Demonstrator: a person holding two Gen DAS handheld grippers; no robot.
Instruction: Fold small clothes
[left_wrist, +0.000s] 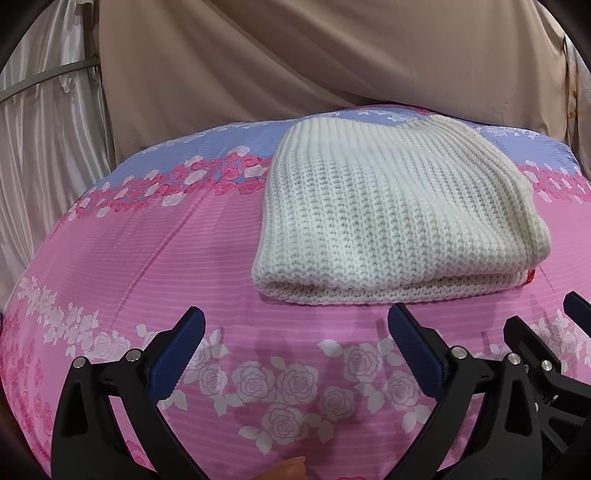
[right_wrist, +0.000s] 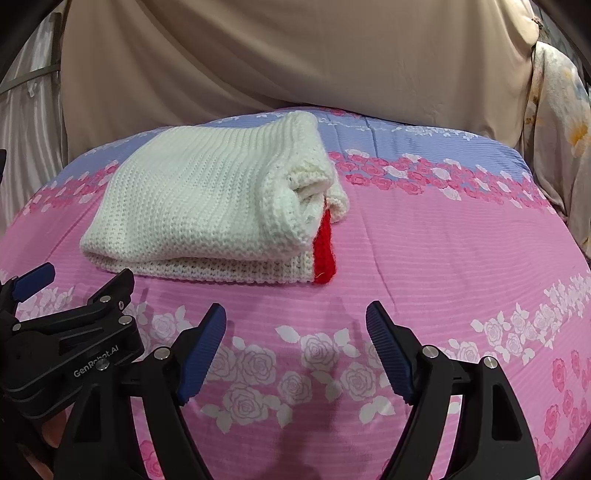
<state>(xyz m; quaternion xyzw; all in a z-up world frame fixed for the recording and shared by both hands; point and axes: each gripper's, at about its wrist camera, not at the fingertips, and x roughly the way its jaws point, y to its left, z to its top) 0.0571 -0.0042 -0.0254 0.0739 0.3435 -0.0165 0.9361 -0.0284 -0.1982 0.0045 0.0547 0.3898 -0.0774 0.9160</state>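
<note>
Your white sweater (left_wrist: 395, 206) lies folded on the bed (left_wrist: 177, 240), just ahead. Both your left hand-held gripper (left_wrist: 295, 354) and right hand-held gripper (right_wrist: 295, 347) are wide open, holding nothing. It looks soft, thick and floppy; grab its near folded edge.

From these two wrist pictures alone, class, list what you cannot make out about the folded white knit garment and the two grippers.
- What the white knit garment is: folded, so its own layers hide its shape in both views.
- The red part: only a strip shows in the right wrist view, a sliver in the left; the white layers cover the rest.
- The hands holding the left gripper and right gripper: cut off by the bottom edges.
</note>
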